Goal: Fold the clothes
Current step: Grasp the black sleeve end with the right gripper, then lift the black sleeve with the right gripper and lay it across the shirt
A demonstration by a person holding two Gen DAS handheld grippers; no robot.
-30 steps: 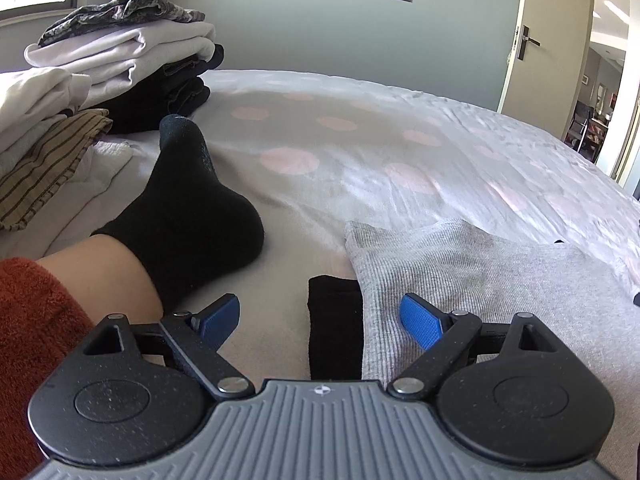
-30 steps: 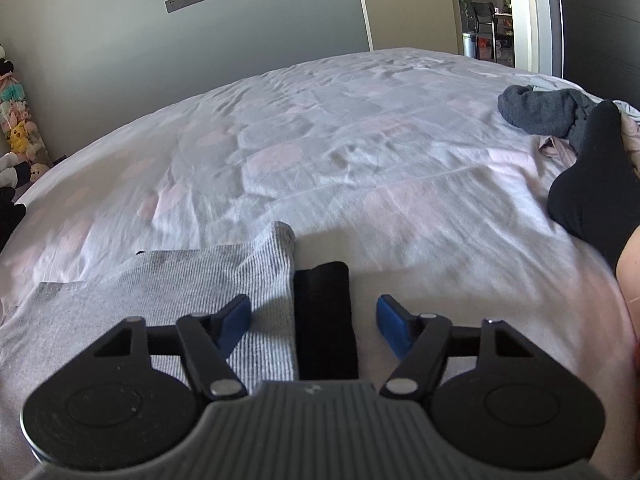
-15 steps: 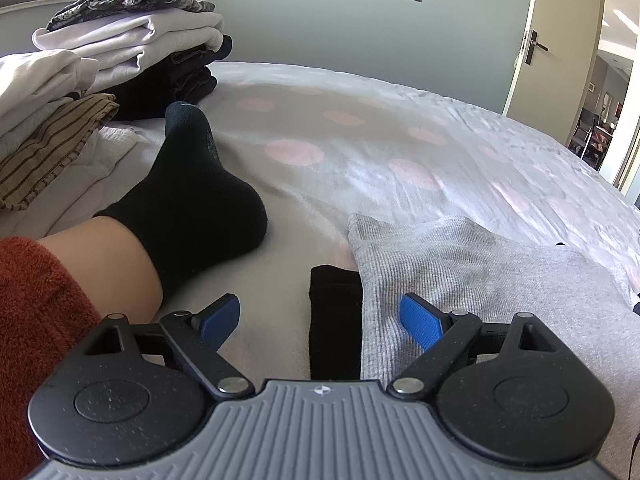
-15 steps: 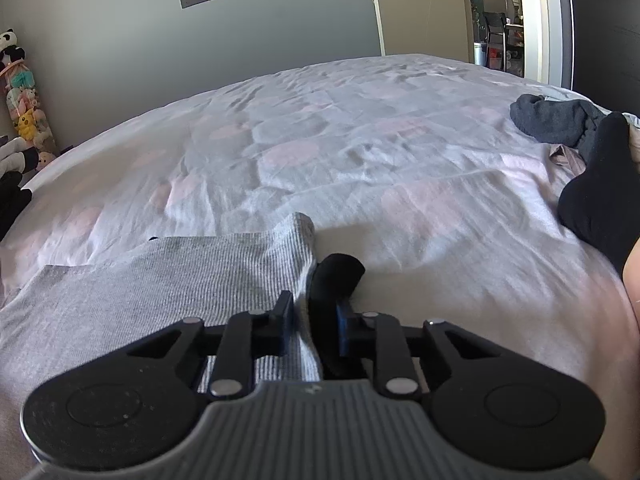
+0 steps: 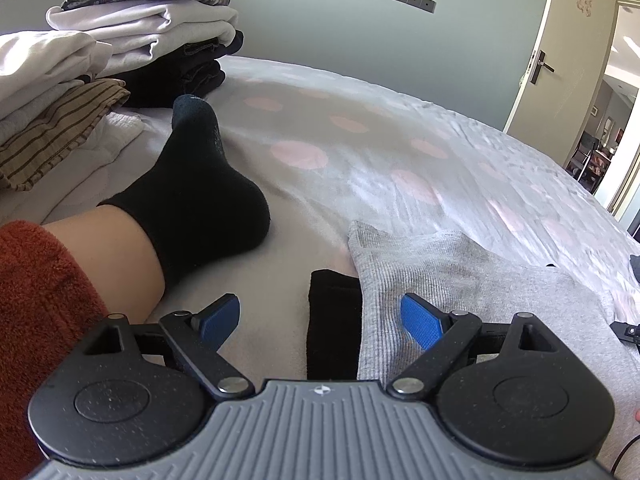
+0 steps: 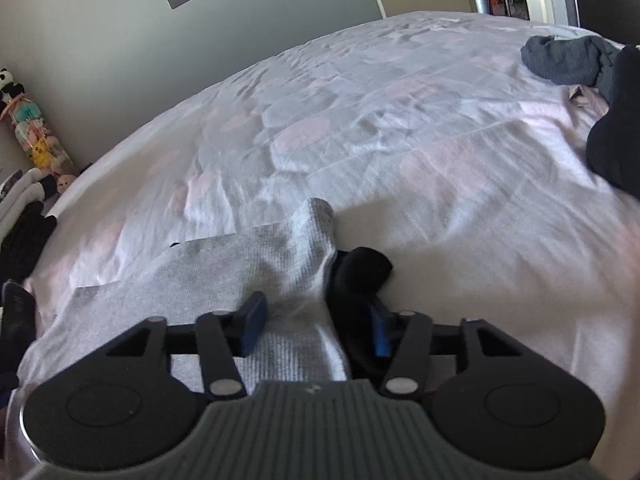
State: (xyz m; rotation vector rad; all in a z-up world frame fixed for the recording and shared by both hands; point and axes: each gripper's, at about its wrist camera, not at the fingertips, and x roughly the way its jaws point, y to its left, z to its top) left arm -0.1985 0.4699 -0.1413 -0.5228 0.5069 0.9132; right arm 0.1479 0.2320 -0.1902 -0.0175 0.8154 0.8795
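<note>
A grey ribbed garment (image 5: pixel 472 272) lies flat on the bed with a black cuff (image 5: pixel 334 320) at its near corner. My left gripper (image 5: pixel 320 320) is open and hovers low over that black cuff, touching nothing. In the right wrist view my right gripper (image 6: pixel 316 326) holds the garment's other corner: the grey ribbed fabric (image 6: pixel 296 280) and its black cuff (image 6: pixel 360 276) are bunched between the blue pads and lifted off the sheet.
The bed has a white sheet with pink dots (image 5: pixel 400 152). A leg in a black sock (image 5: pixel 192 200) lies left of my left gripper. Stacks of folded clothes (image 5: pixel 120 52) sit at the far left. A dark garment (image 6: pixel 568 60) lies at the right.
My right gripper has closed on the garment's corner and lifted it, bunching grey fabric and black cuff between its pads. My left gripper has stayed open over the other cuff.
</note>
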